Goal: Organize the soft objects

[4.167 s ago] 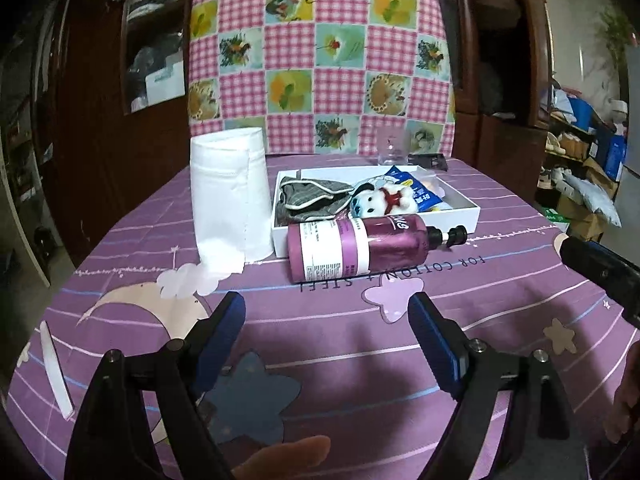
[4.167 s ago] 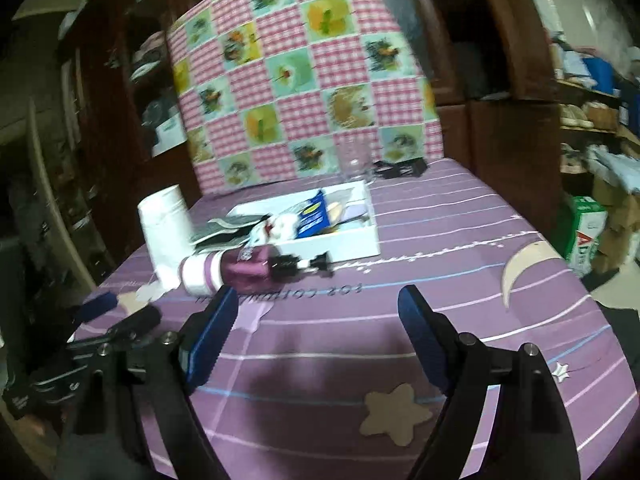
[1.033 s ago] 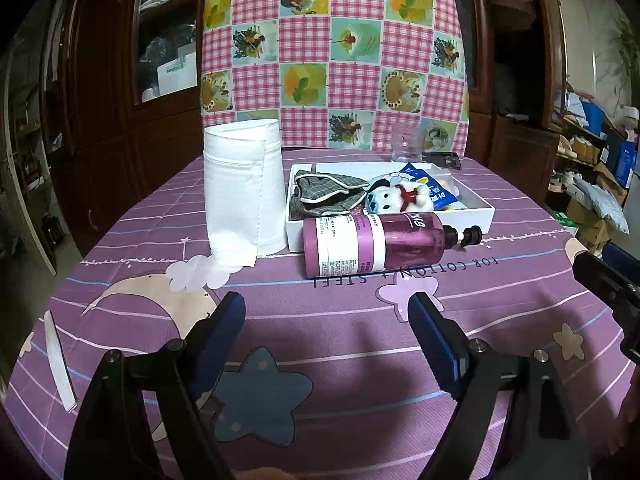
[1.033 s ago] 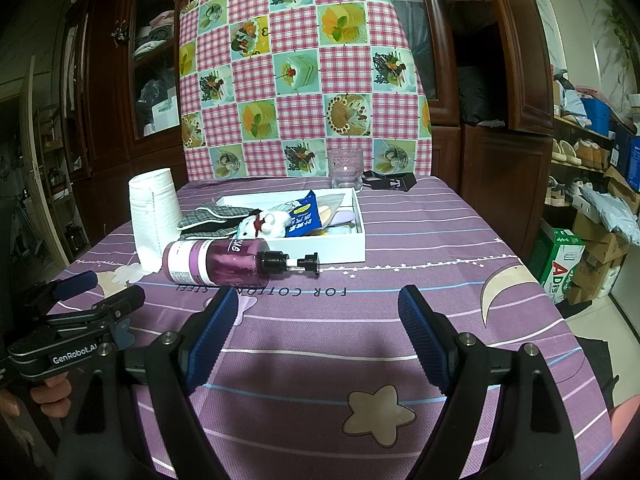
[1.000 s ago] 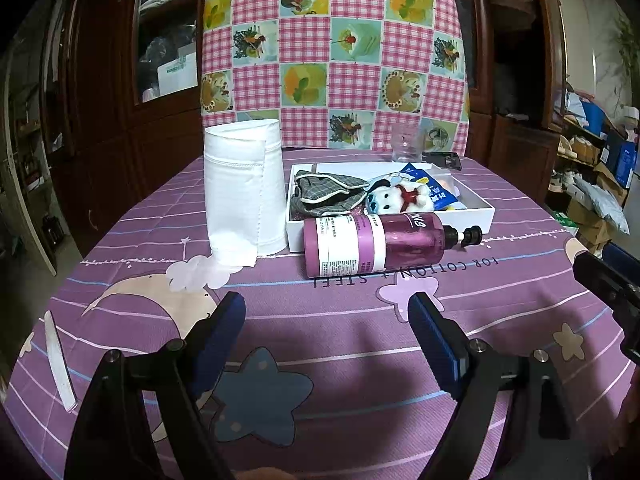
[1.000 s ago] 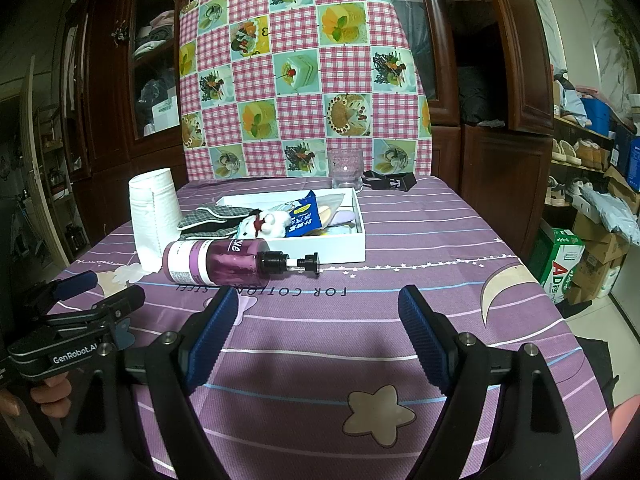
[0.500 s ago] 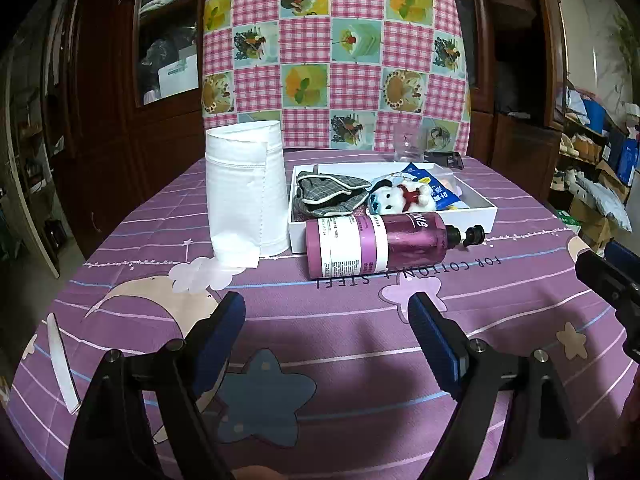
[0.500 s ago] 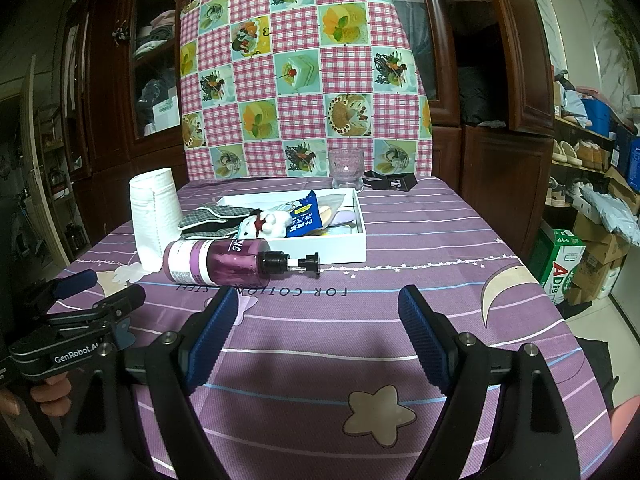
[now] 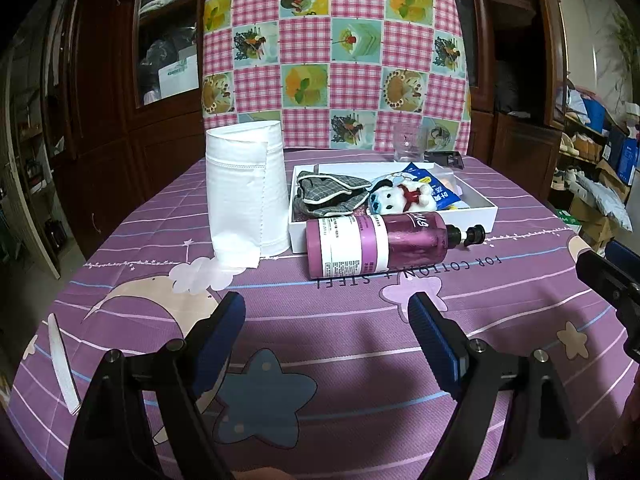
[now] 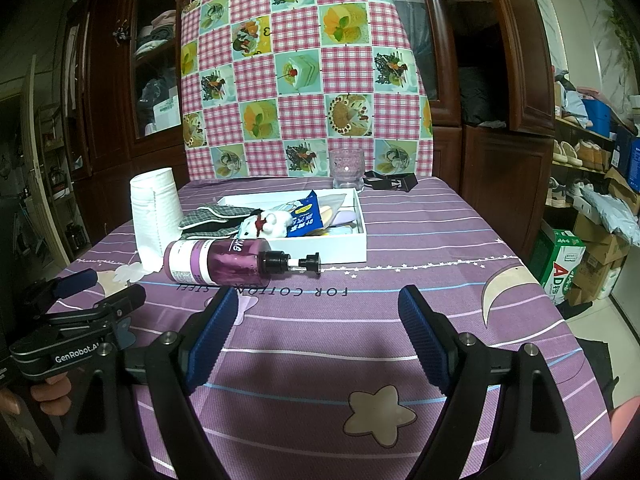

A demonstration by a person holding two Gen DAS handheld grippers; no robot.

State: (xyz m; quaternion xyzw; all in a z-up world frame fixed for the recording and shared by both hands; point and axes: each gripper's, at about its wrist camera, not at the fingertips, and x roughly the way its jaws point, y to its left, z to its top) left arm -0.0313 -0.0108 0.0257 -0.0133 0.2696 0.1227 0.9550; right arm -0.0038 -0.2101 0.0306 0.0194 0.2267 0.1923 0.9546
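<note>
Both tools are hovering low over the near edge of the worktop [image 9: 344, 320], each with its fingers standing wide apart and gripping nothing: the left gripper [image 9: 326, 322] and the right gripper [image 10: 316, 312] are both sitting well short of the goods. The soft items are lying in the white tray [image 9: 476, 216] at mid-worktop: a grey checked cloth [image 9: 328, 196] to the left, a white plush toy [image 9: 404, 196] beside it, a blue packet [image 9: 430, 186] behind. A purple pump bottle [image 9: 376, 244] is lying on its side just in front of the tray wall, and a white paper roll [image 9: 246, 188] is standing at the tray's left end. Risk assessment: any straight reach is crossing the bottle, which is likely to roll if clipped; the upright roll may topple; cloth and toy, touching, may drag out together.
</note>
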